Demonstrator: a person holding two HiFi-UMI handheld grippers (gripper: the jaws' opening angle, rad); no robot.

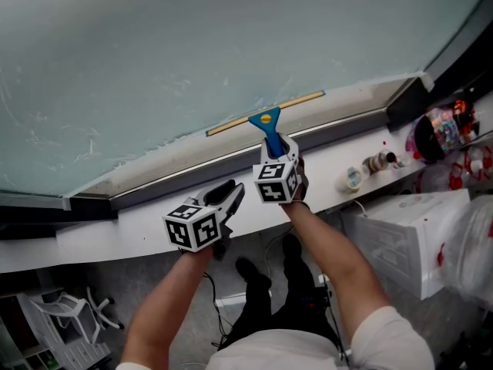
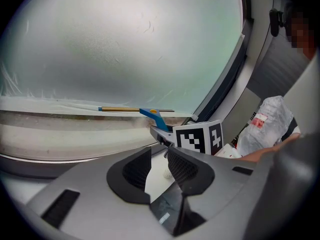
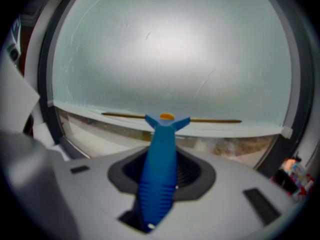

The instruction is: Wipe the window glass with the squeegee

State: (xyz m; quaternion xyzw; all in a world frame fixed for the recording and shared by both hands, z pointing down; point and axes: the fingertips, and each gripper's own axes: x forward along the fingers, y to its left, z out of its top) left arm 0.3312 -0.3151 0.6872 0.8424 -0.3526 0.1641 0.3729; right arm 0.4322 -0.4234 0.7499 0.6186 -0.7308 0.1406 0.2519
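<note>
The squeegee (image 1: 267, 123) has a blue handle and a long brass-coloured blade (image 3: 190, 119) lying against the bottom edge of the window glass (image 1: 192, 45). My right gripper (image 1: 279, 156) is shut on the blue handle (image 3: 160, 169), which runs up between its jaws toward the pane. My left gripper (image 1: 229, 195) hovers over the white sill, left of and below the right one, with its jaws apart and nothing between them. In the left gripper view the squeegee (image 2: 150, 113) and the right gripper's marker cube (image 2: 200, 136) show ahead.
A white window sill (image 1: 139, 222) runs under the dark frame (image 1: 192, 172). Small bottles and jars (image 1: 370, 168) stand on the sill at the right. White plastic bags (image 1: 416, 230) and a box sit lower right. A person's legs and floor clutter lie below.
</note>
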